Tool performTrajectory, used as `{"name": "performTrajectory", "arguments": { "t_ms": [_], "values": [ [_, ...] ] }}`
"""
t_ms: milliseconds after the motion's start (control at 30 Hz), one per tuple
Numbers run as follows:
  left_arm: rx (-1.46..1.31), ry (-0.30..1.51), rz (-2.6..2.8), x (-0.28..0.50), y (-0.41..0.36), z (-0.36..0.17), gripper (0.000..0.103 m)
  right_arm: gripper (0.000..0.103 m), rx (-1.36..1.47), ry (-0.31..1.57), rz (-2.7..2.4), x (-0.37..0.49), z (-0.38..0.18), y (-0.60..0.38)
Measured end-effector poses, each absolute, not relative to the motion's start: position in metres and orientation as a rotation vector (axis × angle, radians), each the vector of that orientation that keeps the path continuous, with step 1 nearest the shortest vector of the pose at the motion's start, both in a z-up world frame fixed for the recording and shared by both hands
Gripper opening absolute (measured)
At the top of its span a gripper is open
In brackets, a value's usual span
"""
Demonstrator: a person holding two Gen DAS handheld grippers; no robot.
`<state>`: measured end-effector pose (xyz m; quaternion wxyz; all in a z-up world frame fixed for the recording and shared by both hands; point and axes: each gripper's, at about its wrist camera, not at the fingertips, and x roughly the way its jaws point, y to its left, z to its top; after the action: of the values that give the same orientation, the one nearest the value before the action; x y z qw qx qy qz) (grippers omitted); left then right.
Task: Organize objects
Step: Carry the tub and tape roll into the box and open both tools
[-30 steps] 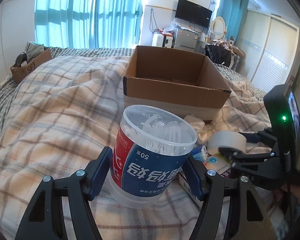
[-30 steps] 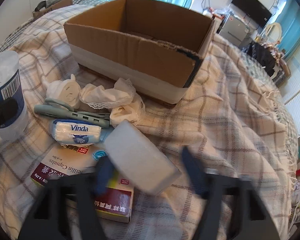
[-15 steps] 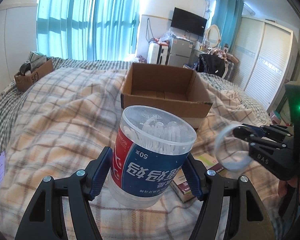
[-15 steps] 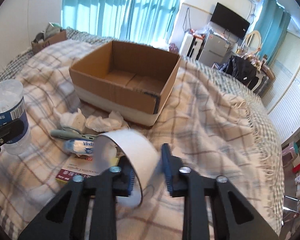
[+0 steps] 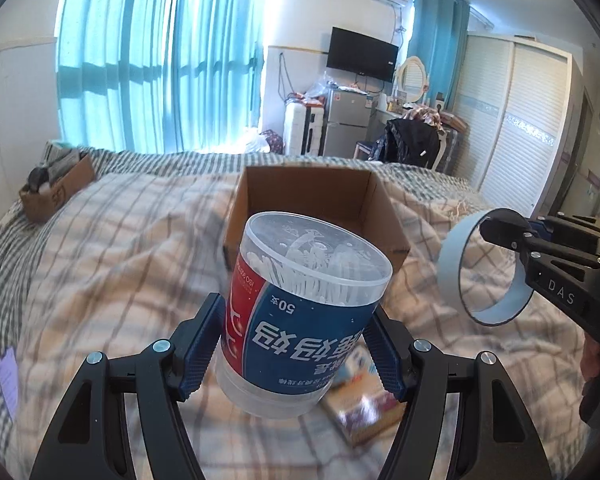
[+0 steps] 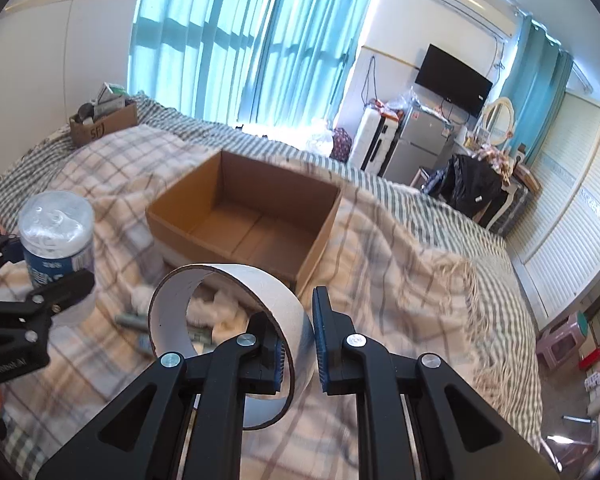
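Two held items: clear cotton-swab tub (image 5: 304,316) with red-blue label, white tape roll (image 6: 228,320)

Both grippers, left gripper (image 5: 296,348) and right gripper (image 6: 302,344), have matte black angular arms with silver screws and ribbed blue pads (image 6: 323,342); the right bears white "DAS" lettering.

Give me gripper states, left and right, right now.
Left gripper: closed on the cotton swab jar, held clear of the bed.
Right gripper: closed on the wall of the tape roll, also lifted.
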<state>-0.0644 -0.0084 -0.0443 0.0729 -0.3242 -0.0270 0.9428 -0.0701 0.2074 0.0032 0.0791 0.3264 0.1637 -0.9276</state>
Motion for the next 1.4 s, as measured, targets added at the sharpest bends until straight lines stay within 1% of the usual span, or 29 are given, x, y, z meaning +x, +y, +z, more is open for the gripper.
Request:
{"name": "performTrajectory", "arguments": {
  "t_ms": [300, 500, 600, 700, 867, 933, 1033, 1067, 1100, 1133, 1167, 1200, 1233, 1267, 1400],
  "values": [
    [-0.928, -0.042, 2.839, -0.140, -0.010, -0.020, 0.070, 0.012, 0.931, 0.515, -2.808, -0.141, 0.029, 0.197],
    [-0.965, 0.015, 2.856, -0.190, -0.009, -0.028, 0.070, 0.012, 0.952, 0.521, -2.810, -0.194, 0.027, 0.191],
    [-0.998, 0.026, 2.830, -0.215, -0.006, -0.040, 0.070, 0.012, 0.978, 0.536, -2.795, -0.221, 0.018, 0.183],
    [-1.031, -0.003, 2.804, -0.234, -0.003, -0.054, 0.070, 0.012, 1.004, 0.569, -2.771, -0.244, 0.003, 0.173],
    [-1.069, -0.017, 2.777, -0.253, -0.002, -0.076, 0.070, 0.012, 1.079, 0.583, -2.726, -0.270, -0.034, 0.169],
    [-1.093, -0.014, 2.760, -0.255, -0.001, -0.086, 0.070, 0.012, 1.107, 0.565, -2.711, -0.275, -0.047, 0.168],
    [-1.098, 0.010, 2.767, -0.254, -0.002, -0.093, 0.070, 0.013, 1.151, 0.469, -2.670, -0.277, -0.058, 0.174],
    [-1.102, 0.015, 2.771, -0.255, -0.002, -0.094, 0.070, 0.014, 1.155, 0.436, -2.655, -0.277, -0.058, 0.175],
    [-1.112, 0.007, 2.769, -0.254, -0.003, -0.095, 0.071, 0.026, 1.155, 0.425, -2.652, -0.276, -0.056, 0.177],
    [-1.117, -0.007, 2.764, -0.254, -0.004, -0.095, 0.071, 0.045, 1.151, 0.418, -2.657, -0.274, -0.053, 0.178],
    [-1.122, -0.026, 2.757, -0.254, -0.006, -0.094, 0.072, 0.055, 1.142, 0.418, -2.667, -0.272, -0.050, 0.179],
    [-1.127, -0.050, 2.743, -0.251, -0.008, -0.093, 0.073, 0.067, 1.130, 0.417, -2.676, -0.268, -0.047, 0.179],
    [-1.119, -0.061, 2.738, -0.249, -0.008, -0.091, 0.076, 0.070, 1.124, 0.415, -2.675, -0.265, -0.044, 0.179],
    [-1.110, -0.064, 2.742, -0.246, -0.008, -0.088, 0.080, 0.070, 1.123, 0.411, -2.666, -0.262, -0.040, 0.178],
    [-1.092, -0.007, 2.778, -0.234, -0.003, -0.076, 0.088, 0.082, 1.164, 0.402, -2.660, -0.257, -0.031, 0.182]
  ]
}}
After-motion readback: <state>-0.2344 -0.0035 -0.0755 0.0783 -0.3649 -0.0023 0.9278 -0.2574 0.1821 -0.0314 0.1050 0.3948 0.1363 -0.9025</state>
